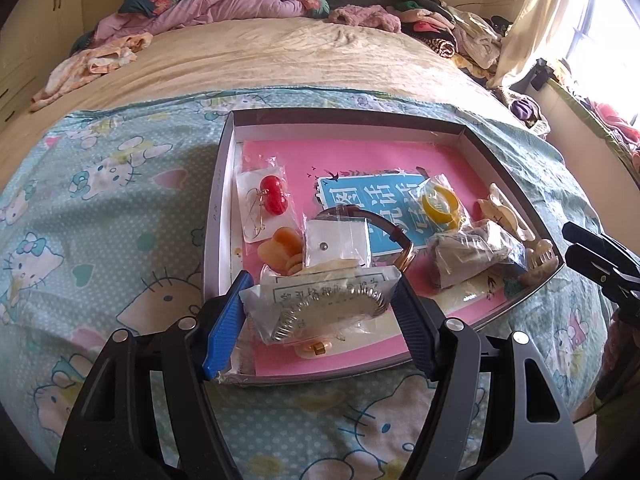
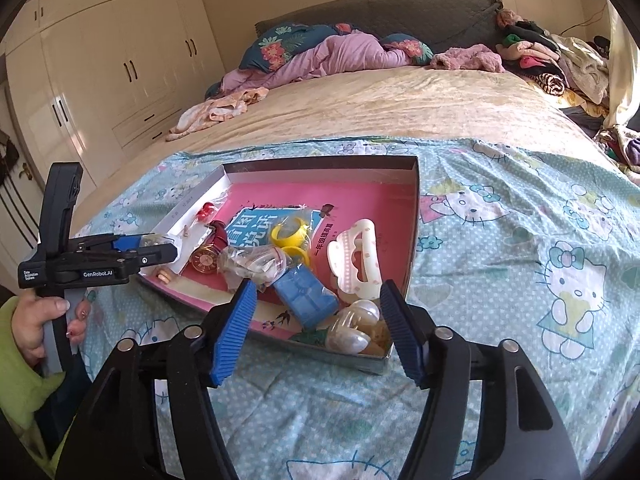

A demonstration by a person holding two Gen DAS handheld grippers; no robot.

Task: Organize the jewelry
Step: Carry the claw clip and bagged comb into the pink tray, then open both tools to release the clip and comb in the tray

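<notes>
A shallow box (image 1: 224, 184) with a pink book as its floor lies on the bed and holds jewelry. My left gripper (image 1: 320, 312) is shut on a clear bag with a silver comb-like clip (image 1: 332, 306), held over the box's near left corner. In the box lie red cherry earrings (image 1: 274, 194), yellow bangles (image 1: 438, 202), a watch (image 1: 402, 246) and a cream hair claw (image 1: 504, 212). My right gripper (image 2: 316, 328) is open and empty, just above the box's near corner (image 2: 380, 364), near a pearly clip (image 2: 354, 326) and a blue packet (image 2: 306, 296).
The box (image 2: 414, 216) rests on a Hello Kitty sheet (image 2: 520, 280). Bedding and piled clothes (image 2: 540, 60) lie at the bed's far end. White wardrobes (image 2: 100, 60) stand left. My left gripper (image 2: 156, 254) shows in the right wrist view, the right one (image 1: 592, 256) in the left.
</notes>
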